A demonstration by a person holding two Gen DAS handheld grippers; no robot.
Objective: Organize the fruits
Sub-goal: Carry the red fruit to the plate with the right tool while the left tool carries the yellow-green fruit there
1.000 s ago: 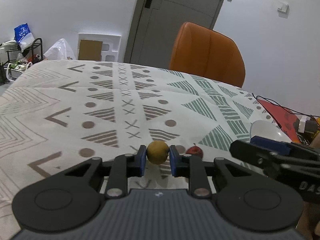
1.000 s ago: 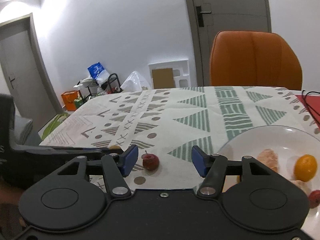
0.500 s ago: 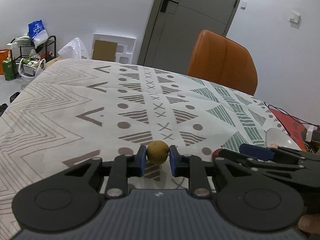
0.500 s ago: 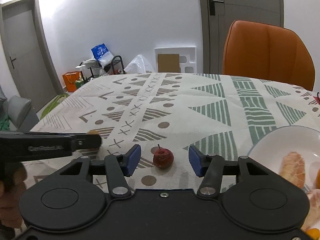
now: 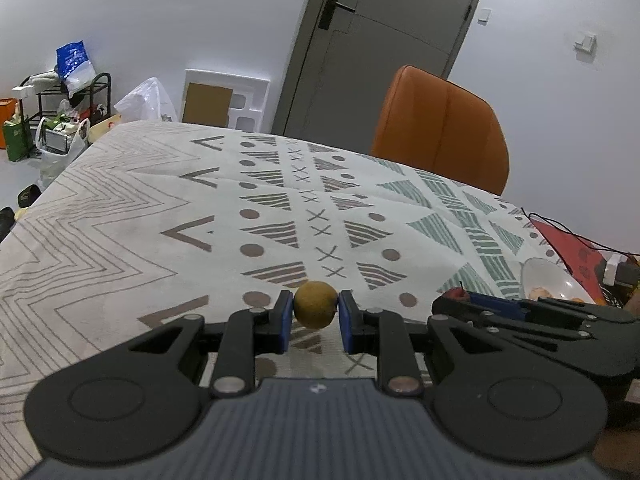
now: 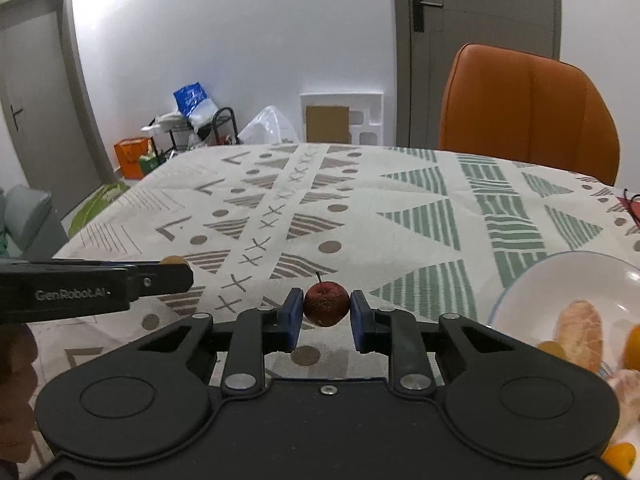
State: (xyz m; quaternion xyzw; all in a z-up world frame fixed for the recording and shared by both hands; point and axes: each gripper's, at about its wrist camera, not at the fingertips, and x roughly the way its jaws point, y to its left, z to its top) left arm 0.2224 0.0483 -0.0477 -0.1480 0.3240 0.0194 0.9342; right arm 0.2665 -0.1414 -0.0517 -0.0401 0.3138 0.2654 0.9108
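In the left wrist view, my left gripper is shut on a round yellow-brown fruit, held just above the patterned tablecloth. In the right wrist view, the blue pads of my right gripper press both sides of a small red apple with a stem. To its right is a white plate holding a peeled citrus piece and small orange fruits. The left gripper reaches in from the left there, its fruit mostly hidden. The left wrist view shows the right gripper with the apple.
An orange chair stands at the table's far side. A red mat with a black cable lies beyond the plate at the right edge. The wide patterned tablecloth stretches ahead and to the left.
The right gripper's jaws have closed from wide apart onto the red apple. The left gripper still holds its fruit and has drawn back and left.
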